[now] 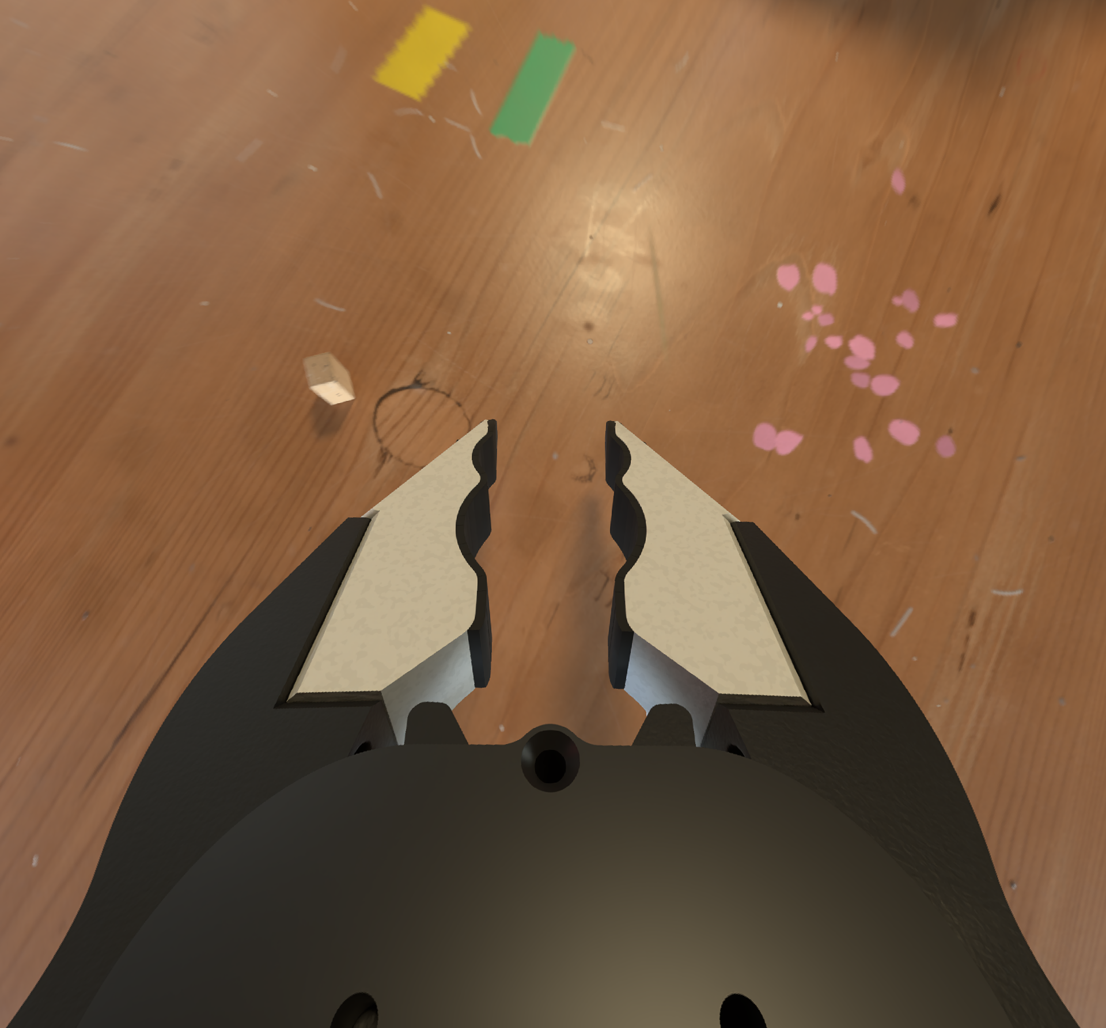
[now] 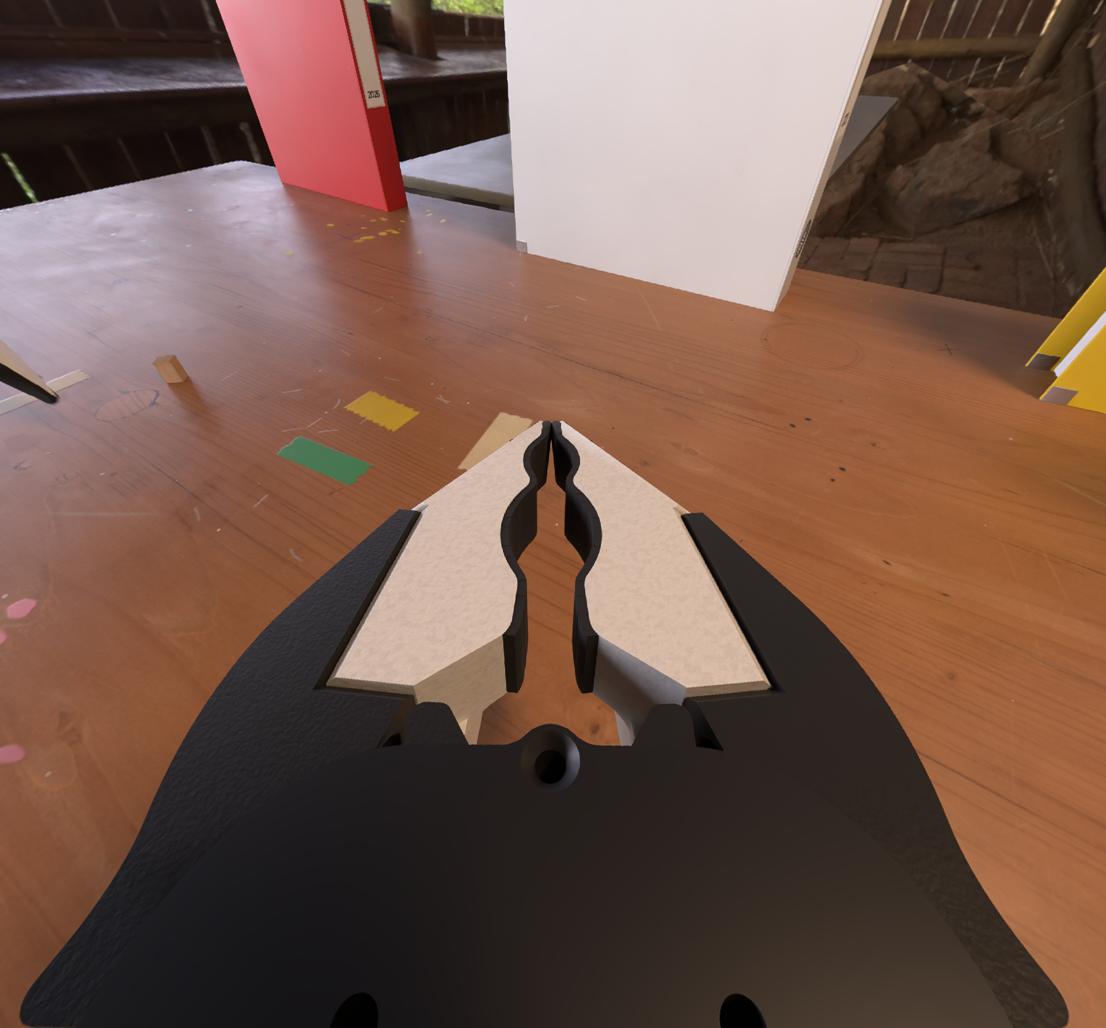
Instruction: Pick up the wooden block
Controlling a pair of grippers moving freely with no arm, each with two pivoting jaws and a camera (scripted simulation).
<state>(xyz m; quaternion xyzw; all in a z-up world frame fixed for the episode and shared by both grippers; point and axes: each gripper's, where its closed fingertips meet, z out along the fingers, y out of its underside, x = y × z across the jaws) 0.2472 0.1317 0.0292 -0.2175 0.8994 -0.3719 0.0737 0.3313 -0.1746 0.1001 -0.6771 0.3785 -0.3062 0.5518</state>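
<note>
The wooden block (image 1: 328, 378) is a small pale cube lying on the brown wooden table, ahead and to the left of my left gripper (image 1: 550, 428). That gripper is open and empty, hovering above the table, with the block outside its fingers. In the right wrist view the block (image 2: 170, 369) lies far off at the left. My right gripper (image 2: 551, 428) is shut and empty, low over the table. A fingertip of the left gripper (image 2: 30, 380) shows at the left edge of that view.
A yellow tape patch (image 1: 422, 53) and a green tape strip (image 1: 532, 88) lie on the table beyond the block. Pink spots (image 1: 862, 347) lie to the right. A red binder (image 2: 311, 66), a white upright box (image 2: 670, 102) and yellow folders (image 2: 1077, 353) stand at the back.
</note>
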